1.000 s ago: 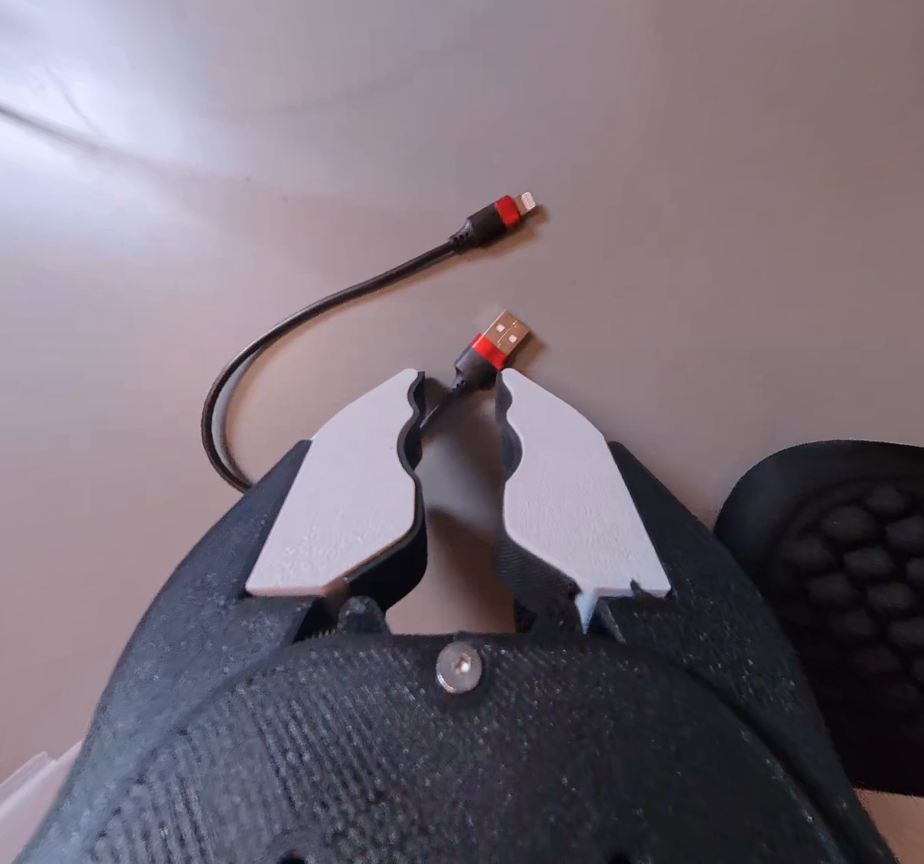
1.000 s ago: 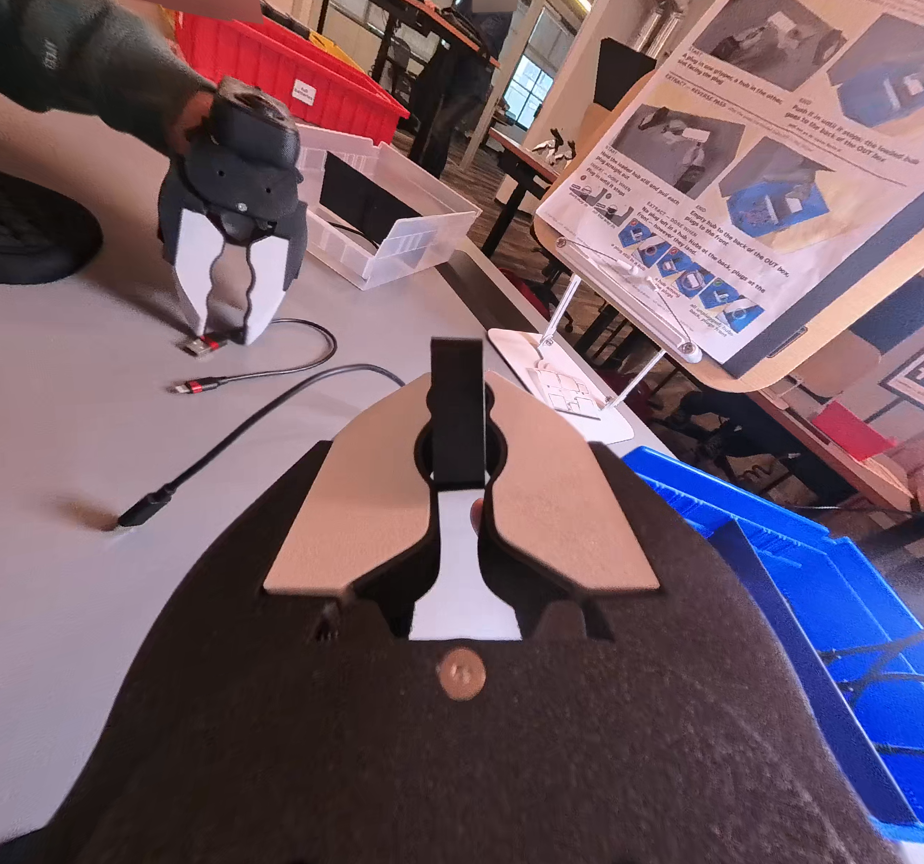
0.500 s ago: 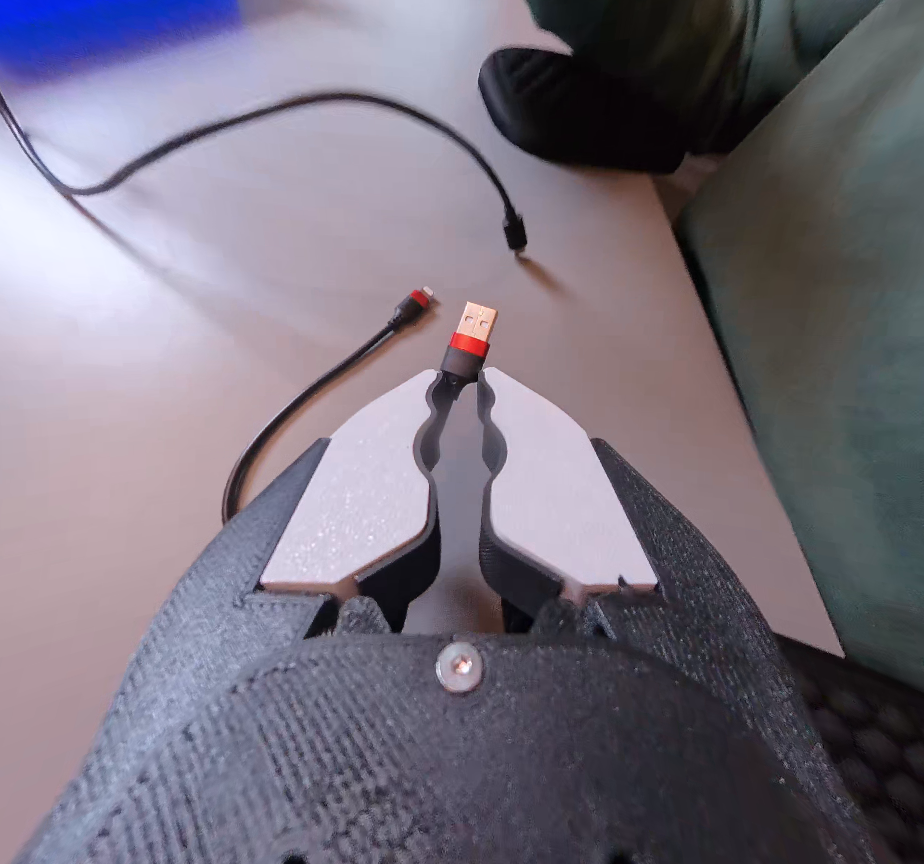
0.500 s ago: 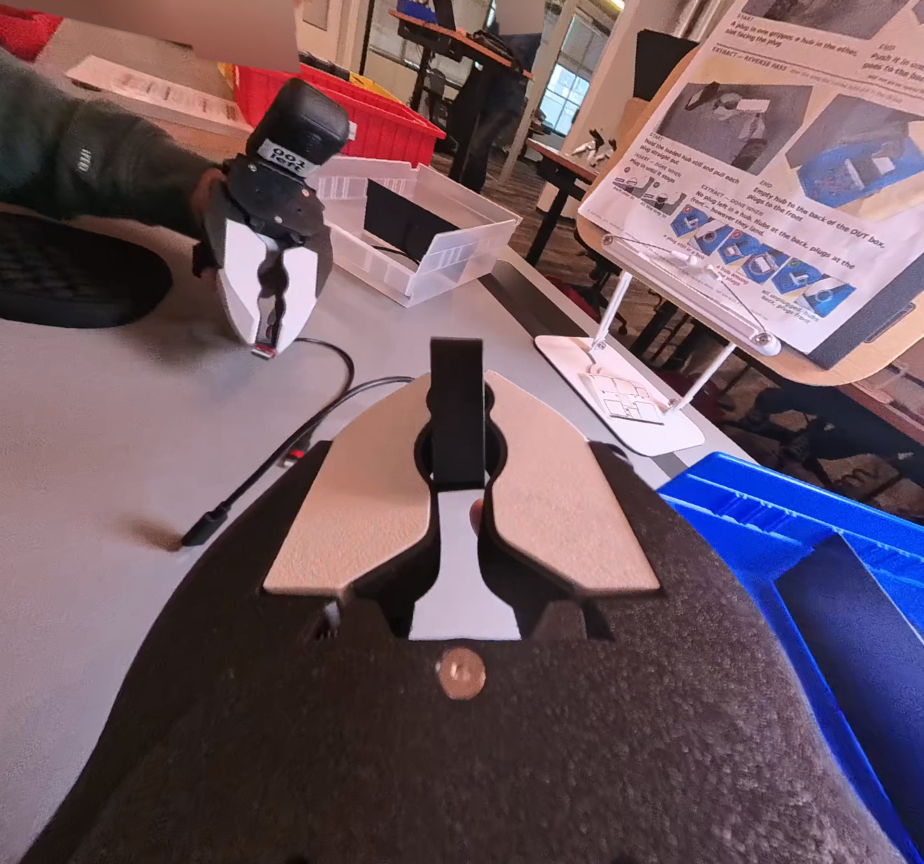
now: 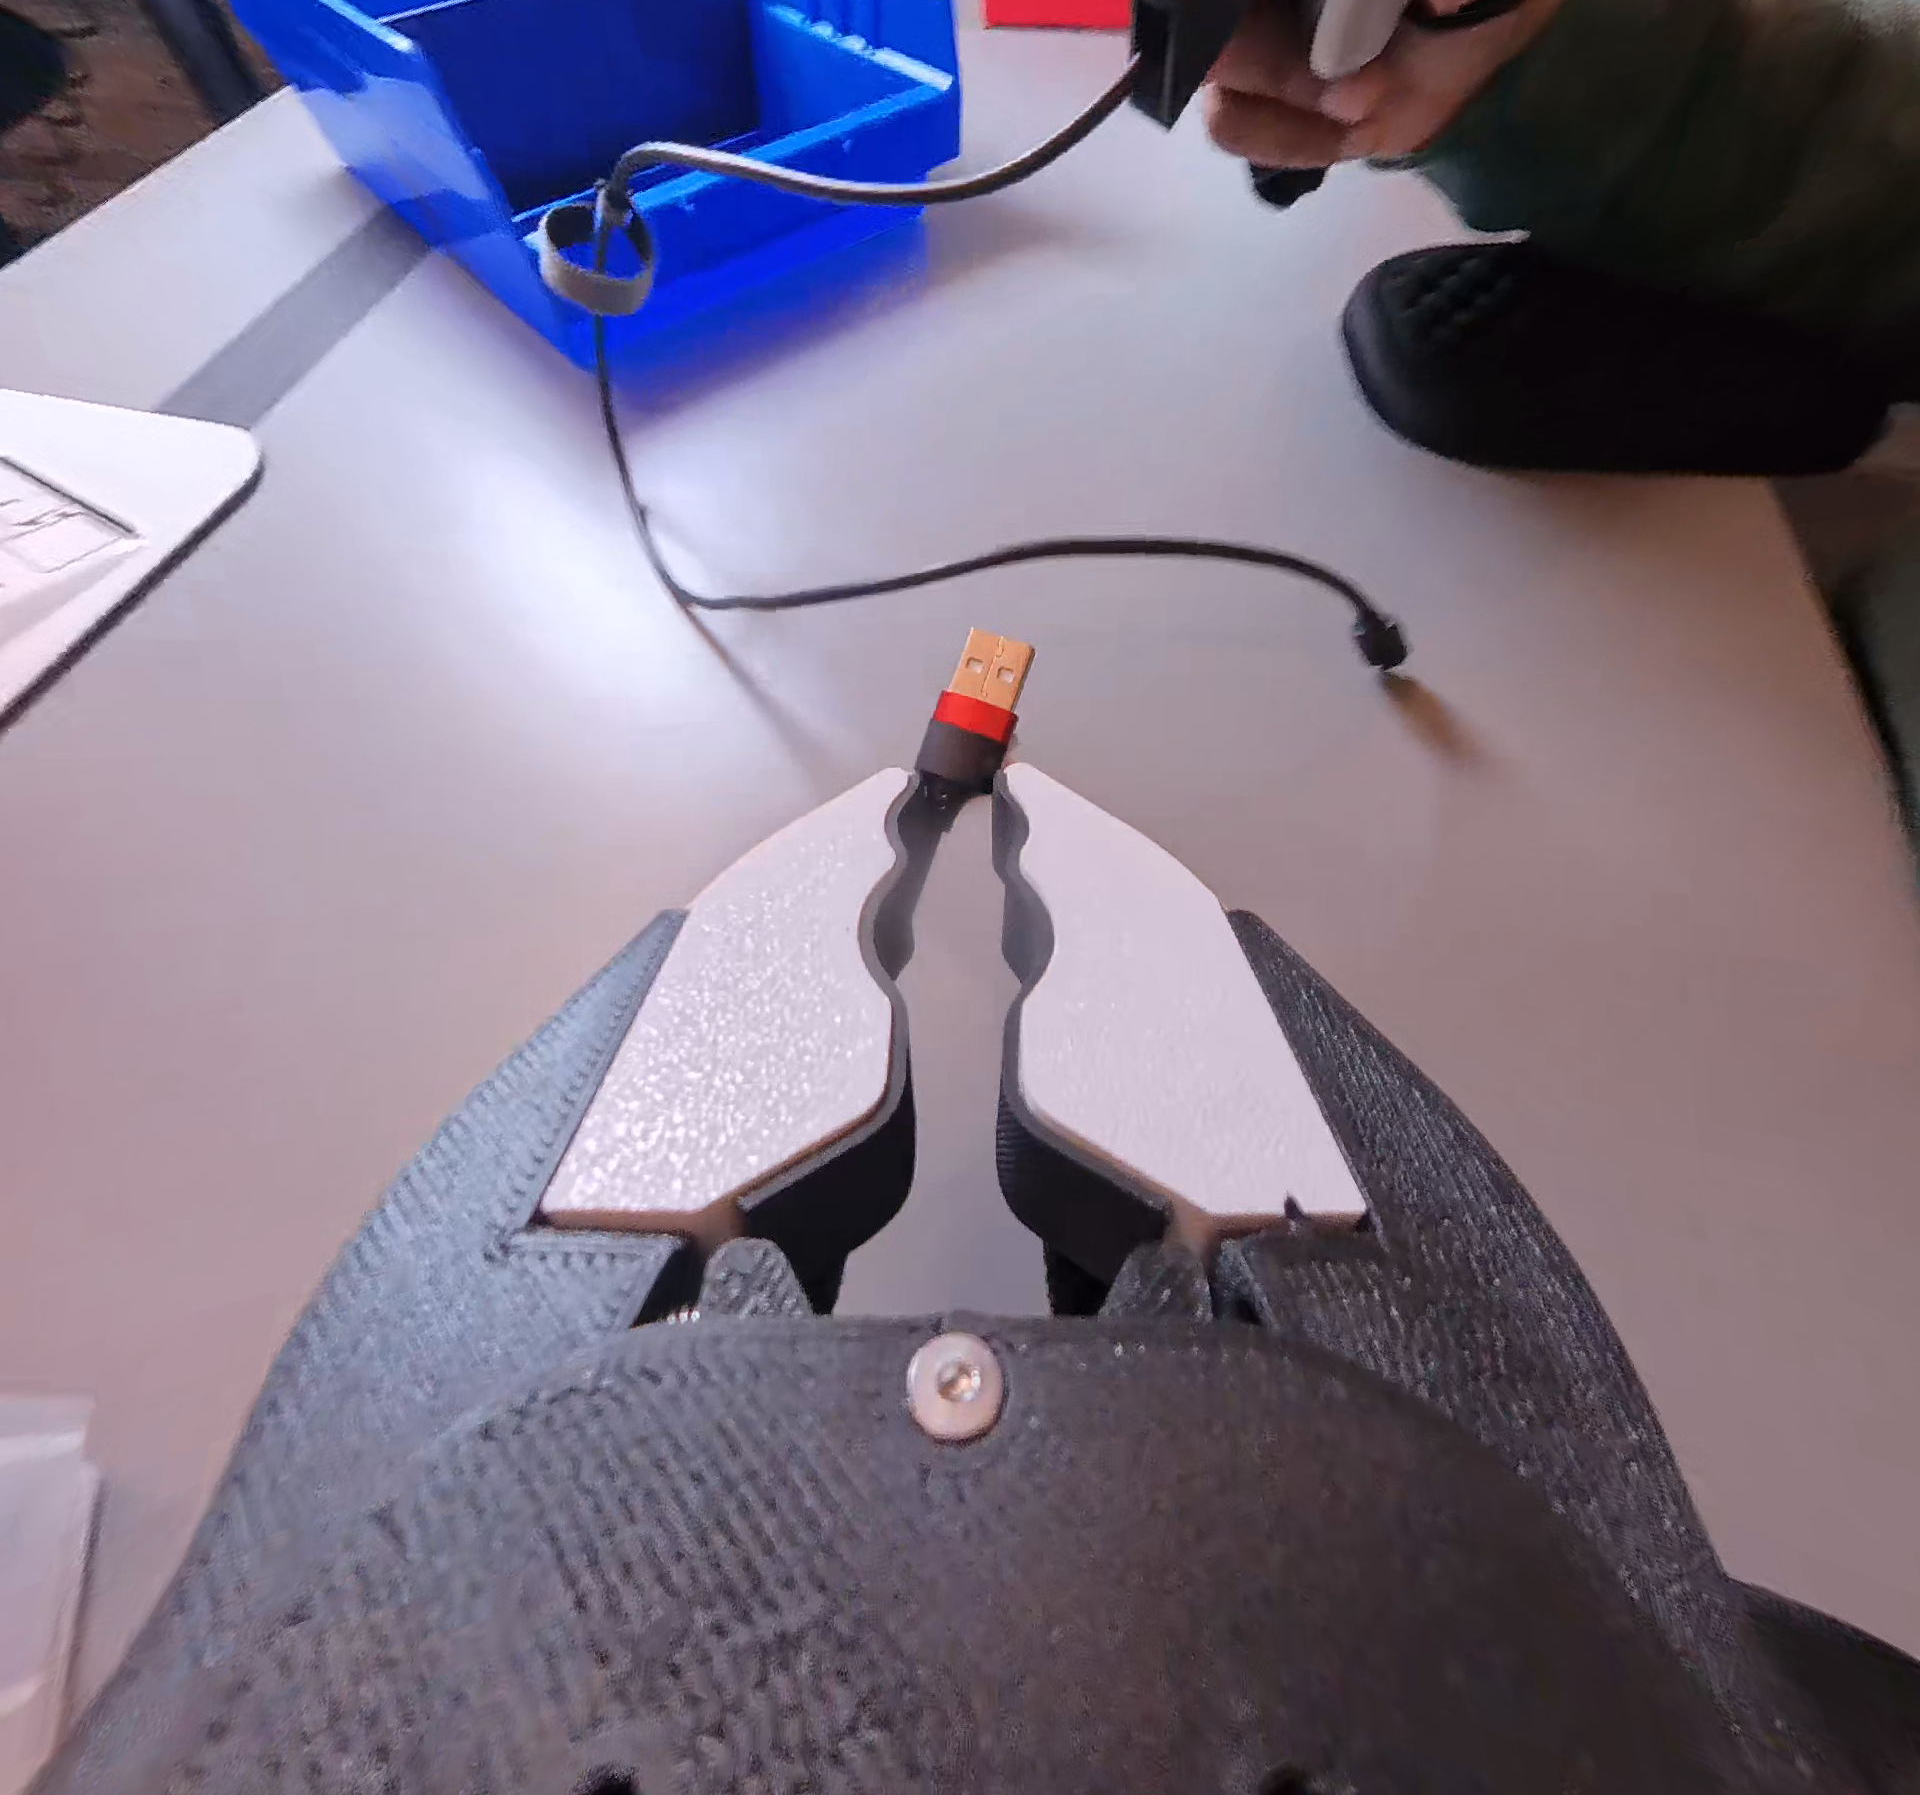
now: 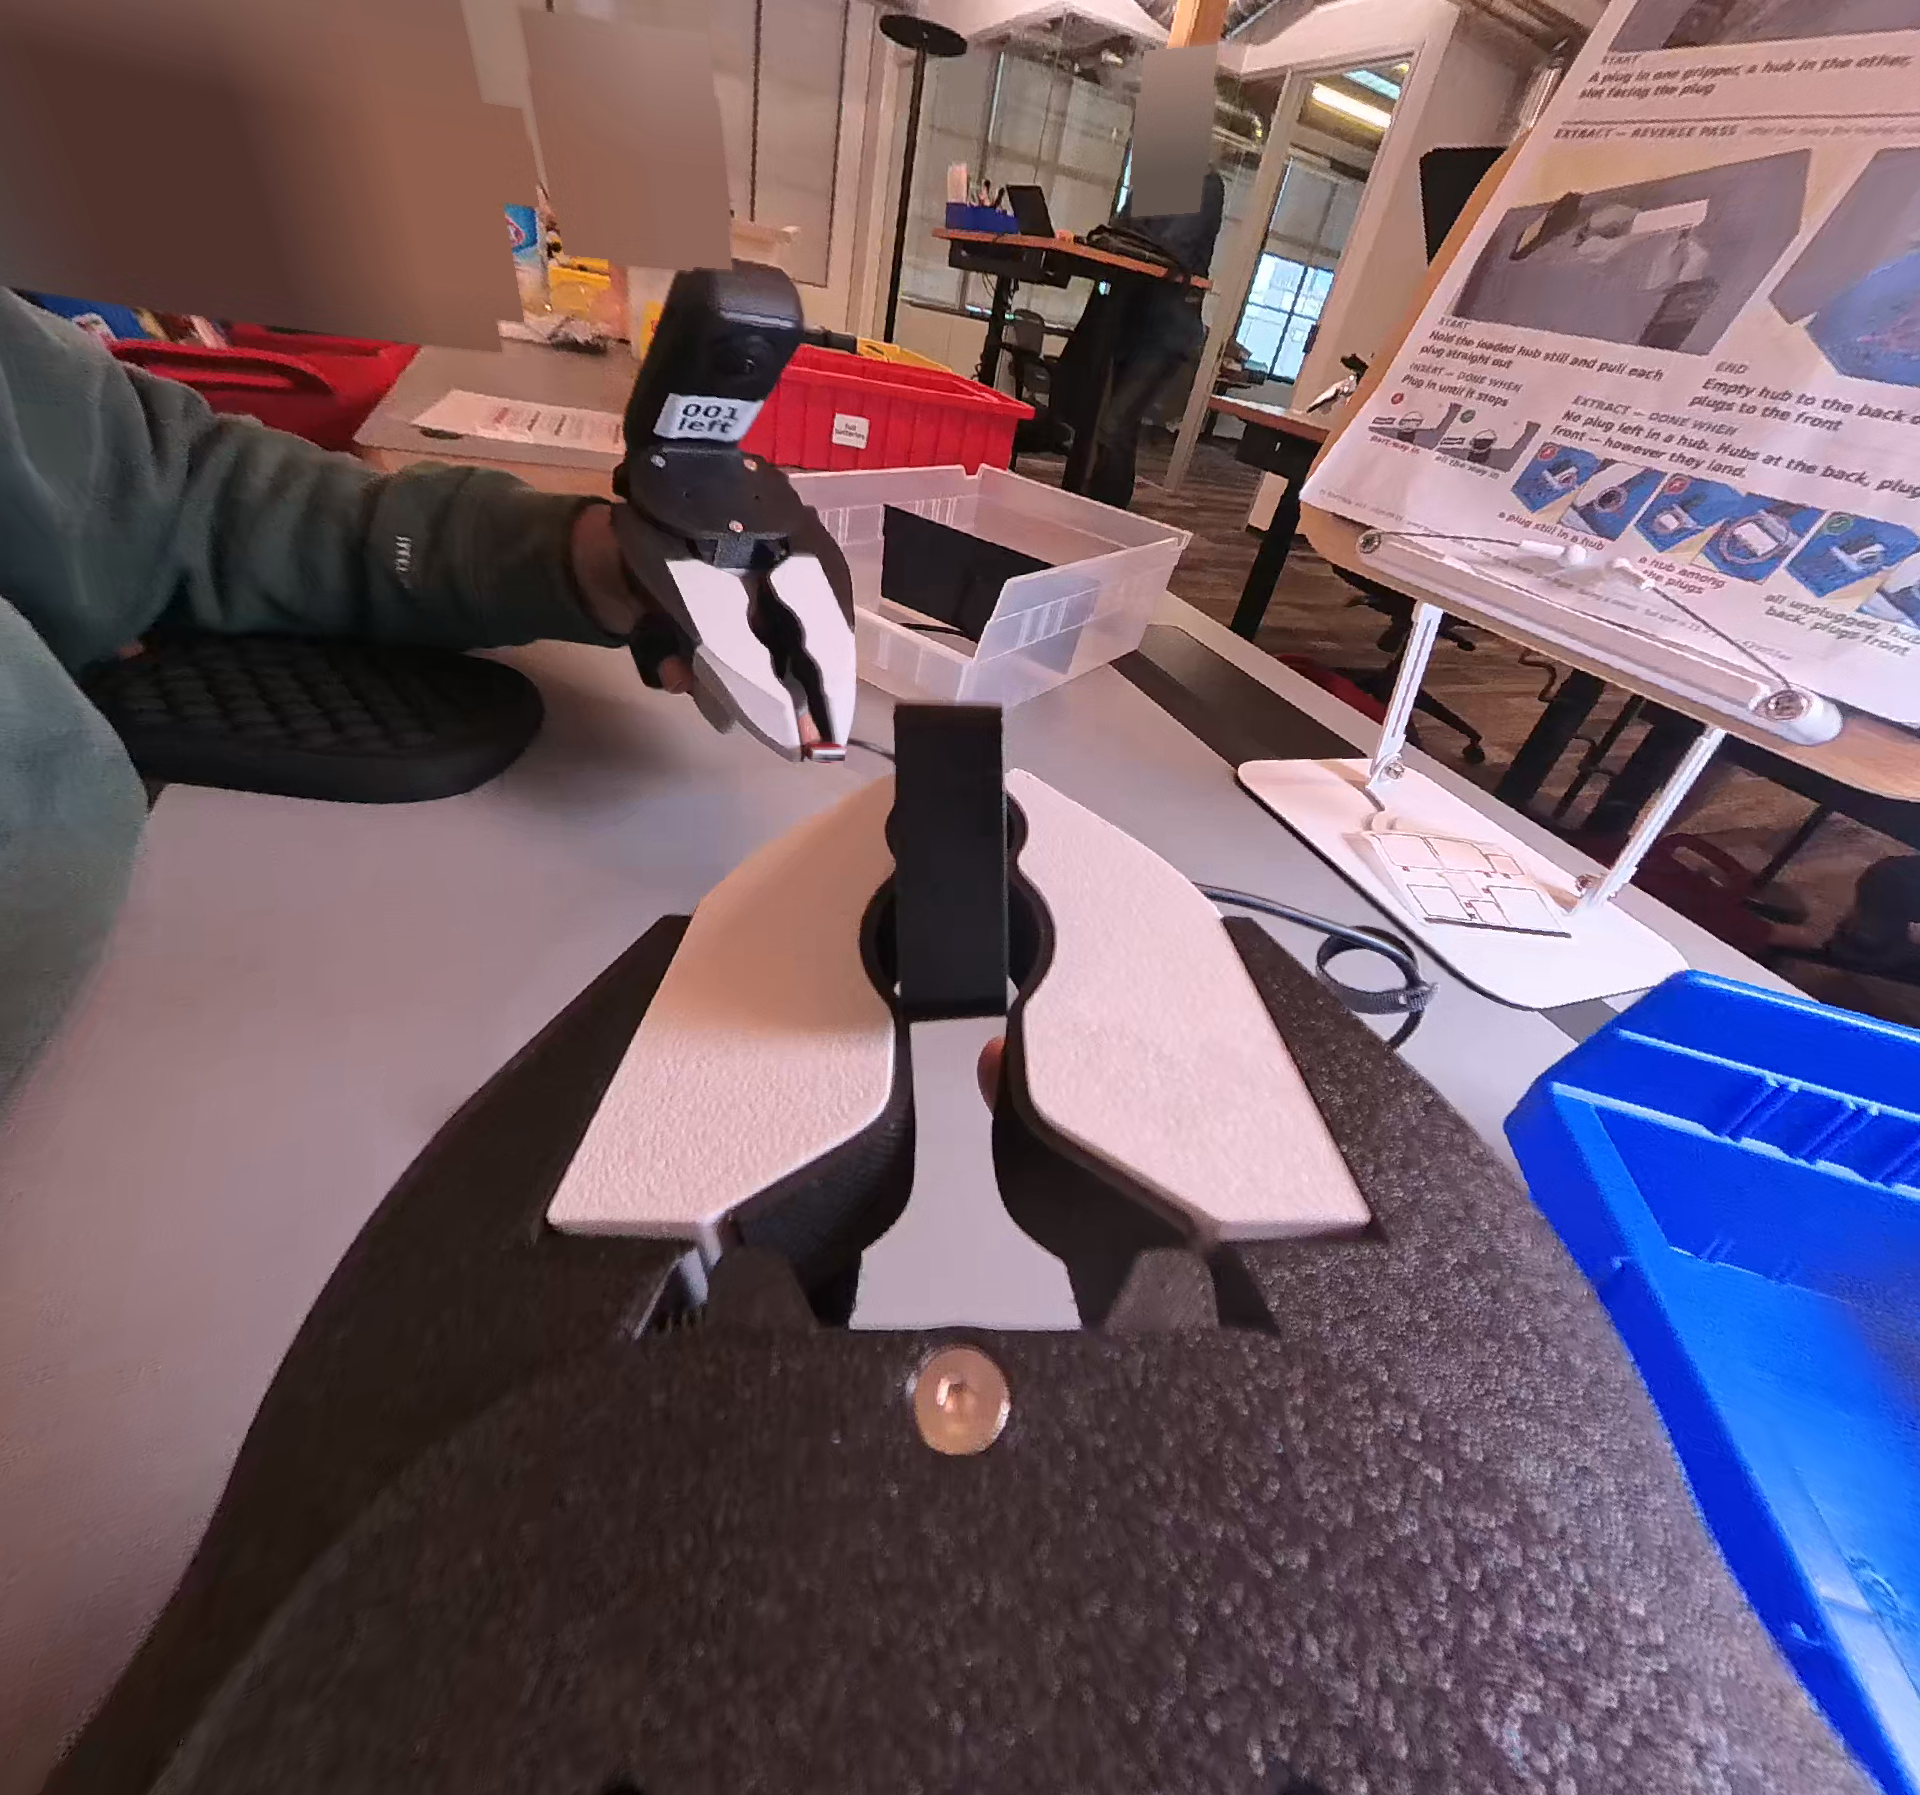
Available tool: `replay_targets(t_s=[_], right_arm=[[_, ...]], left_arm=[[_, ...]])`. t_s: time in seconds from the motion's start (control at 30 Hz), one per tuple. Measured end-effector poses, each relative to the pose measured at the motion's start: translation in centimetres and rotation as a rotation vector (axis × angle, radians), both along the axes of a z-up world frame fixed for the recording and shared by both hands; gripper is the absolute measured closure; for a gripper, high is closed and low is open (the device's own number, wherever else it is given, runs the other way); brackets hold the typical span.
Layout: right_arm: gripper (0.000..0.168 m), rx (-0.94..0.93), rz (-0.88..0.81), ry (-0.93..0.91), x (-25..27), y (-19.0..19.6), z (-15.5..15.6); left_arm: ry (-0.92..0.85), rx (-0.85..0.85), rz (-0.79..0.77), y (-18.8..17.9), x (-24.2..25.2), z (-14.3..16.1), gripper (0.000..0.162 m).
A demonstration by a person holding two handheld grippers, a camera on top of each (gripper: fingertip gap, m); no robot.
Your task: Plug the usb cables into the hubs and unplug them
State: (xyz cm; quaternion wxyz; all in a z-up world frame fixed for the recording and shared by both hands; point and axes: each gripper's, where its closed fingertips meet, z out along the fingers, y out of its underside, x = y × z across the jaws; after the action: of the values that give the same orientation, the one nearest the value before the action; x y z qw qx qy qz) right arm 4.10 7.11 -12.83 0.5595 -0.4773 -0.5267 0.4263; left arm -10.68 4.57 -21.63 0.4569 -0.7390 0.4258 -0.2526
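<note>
Above the grey bench [image 5: 364,810], the left tongs [image 5: 954,781] are closed almost fully on the black collar of a red-banded, gold-tipped USB plug [image 5: 982,706], which is held pointing forward, clear of the surface. Farther off, the right tongs [image 6: 951,810] are clamped on a slim black rectangular hub [image 6: 949,872], held upright; its black cable [image 5: 831,582] is trailed across the bench beside a blue plastic bin [image 5: 623,83]. Plug and hub are apart.
</note>
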Motion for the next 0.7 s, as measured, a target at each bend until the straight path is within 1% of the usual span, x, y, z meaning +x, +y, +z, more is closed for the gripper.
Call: replay_targets(t_s=[0.1, 0.2, 0.3, 0.4, 0.5, 0.57, 0.7], right_arm=[[0.156, 0.016, 0.005, -0.026, -0.3, -0.1, -0.6], [0.156, 0.046, 0.041, -0.031, -0.5, -0.8, -0.8], [0.156, 0.079, 0.064, -0.04, -0.6, -1.4, -1.1], [0.156, 0.101, 0.05, -0.085, -0.8, -1.3, -1.9], [0.154, 0.121, 0.043, -0.126, -1.1, -1.4, -2.7], [0.156, 0.131, 0.04, -0.148, -1.3, -1.4, -3.2], [0.156, 0.141, 0.032, -0.185, -1.6, -1.4, -3.9]], left_arm=[[0.14, 0.046, 0.024, -0.2, -0.5, -1.4, 0.15], [0.28, 0.082, 0.013, -0.8, -0.4, -2.9, 0.149], [0.332, 0.065, -0.023, -1.5, 0.1, -4.0, 0.149], [0.293, 0.035, -0.036, -1.7, 0.4, -4.3, 0.149], [0.197, -0.004, -0.039, -1.7, 0.6, -3.7, 0.15], [0.146, -0.019, -0.045, -1.8, 0.7, -3.3, 0.15], [0.089, -0.051, -0.052, -1.8, 0.7, -3.1, 0.149]])
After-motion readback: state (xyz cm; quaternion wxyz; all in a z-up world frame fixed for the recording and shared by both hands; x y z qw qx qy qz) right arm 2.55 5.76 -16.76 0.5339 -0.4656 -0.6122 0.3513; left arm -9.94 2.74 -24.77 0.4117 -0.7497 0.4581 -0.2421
